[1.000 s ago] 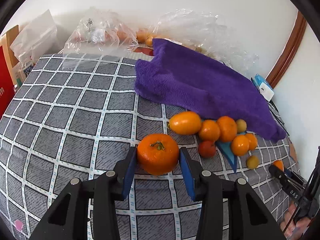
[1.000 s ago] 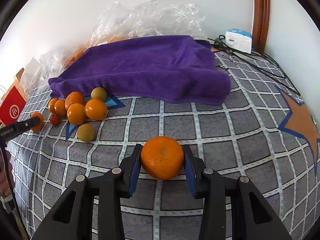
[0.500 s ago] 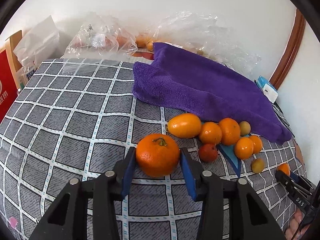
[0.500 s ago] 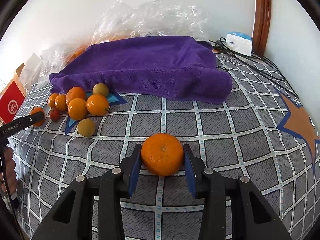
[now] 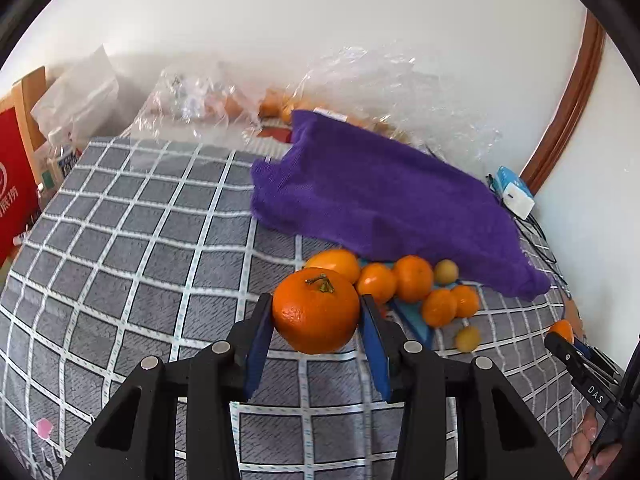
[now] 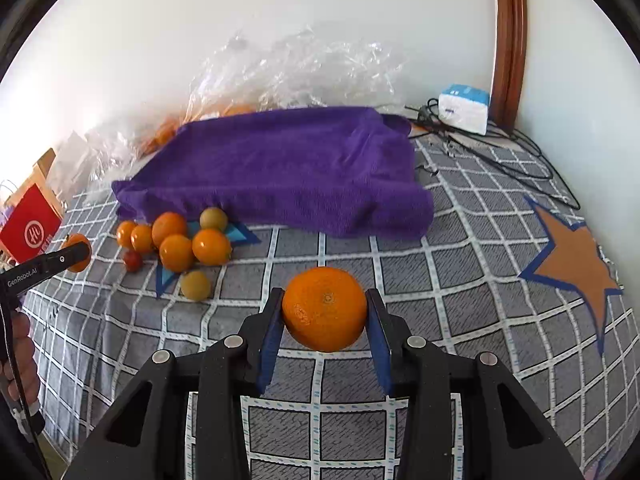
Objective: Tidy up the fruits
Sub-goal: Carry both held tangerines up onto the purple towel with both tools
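Two handheld grippers over a bed w/ a grey checked cover, each carrying one orange – the step in hand looks like transport of picked fruit toward wherever it gets sorted.

Left gripper: blue pads part-closed, pressing both sides of a stemmed orange, stem up, fruit clear of the cover. Right gripper: same narrow grip on a second orange, navel facing the camera, also off the cover.

A loose cluster of small fruit – oranges, yellow-green ones, one red – lies just beside the front edge of a purple towel. Clear plastic bags sit behind it by the wall.

Next move, as a guess: carry each orange to its group & lower gently before releasing, since round fruit may roll on soft bedding. No destination container visible.
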`<state>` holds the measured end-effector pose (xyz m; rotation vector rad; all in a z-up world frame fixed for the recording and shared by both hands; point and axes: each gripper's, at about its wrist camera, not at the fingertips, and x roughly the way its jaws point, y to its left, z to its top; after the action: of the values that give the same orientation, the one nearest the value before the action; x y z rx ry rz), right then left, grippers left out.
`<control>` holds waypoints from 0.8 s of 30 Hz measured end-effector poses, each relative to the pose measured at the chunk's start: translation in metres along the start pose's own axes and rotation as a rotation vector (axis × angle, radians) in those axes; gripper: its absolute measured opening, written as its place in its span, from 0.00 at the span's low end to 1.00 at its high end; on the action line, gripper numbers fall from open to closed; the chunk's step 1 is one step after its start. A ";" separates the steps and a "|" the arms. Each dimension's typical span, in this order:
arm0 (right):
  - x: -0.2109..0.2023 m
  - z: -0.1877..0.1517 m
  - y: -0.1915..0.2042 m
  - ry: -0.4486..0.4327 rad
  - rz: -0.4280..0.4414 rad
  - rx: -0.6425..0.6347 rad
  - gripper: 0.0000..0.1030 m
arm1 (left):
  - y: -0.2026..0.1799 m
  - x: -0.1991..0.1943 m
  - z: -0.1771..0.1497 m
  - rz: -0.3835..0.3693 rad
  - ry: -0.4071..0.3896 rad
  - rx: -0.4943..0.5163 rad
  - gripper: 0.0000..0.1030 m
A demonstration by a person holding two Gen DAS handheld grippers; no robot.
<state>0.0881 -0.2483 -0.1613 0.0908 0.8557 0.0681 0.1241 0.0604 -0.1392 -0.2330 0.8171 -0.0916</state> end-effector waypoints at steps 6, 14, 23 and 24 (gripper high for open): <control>-0.014 0.026 0.000 -0.024 -0.025 0.013 0.38 | -0.011 -0.017 0.024 -0.031 -0.020 -0.012 0.39; -0.021 0.072 -0.001 -0.069 -0.042 0.022 0.38 | -0.022 -0.026 0.069 -0.023 -0.068 0.029 0.39; 0.010 0.124 0.011 -0.067 -0.044 -0.009 0.38 | -0.028 0.000 0.112 0.003 -0.062 0.045 0.39; 0.014 0.127 0.012 -0.065 -0.044 -0.012 0.38 | -0.028 0.004 0.115 0.002 -0.060 0.044 0.39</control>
<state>0.1935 -0.2417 -0.0877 0.0630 0.7914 0.0287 0.2116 0.0519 -0.0594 -0.1922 0.7552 -0.1001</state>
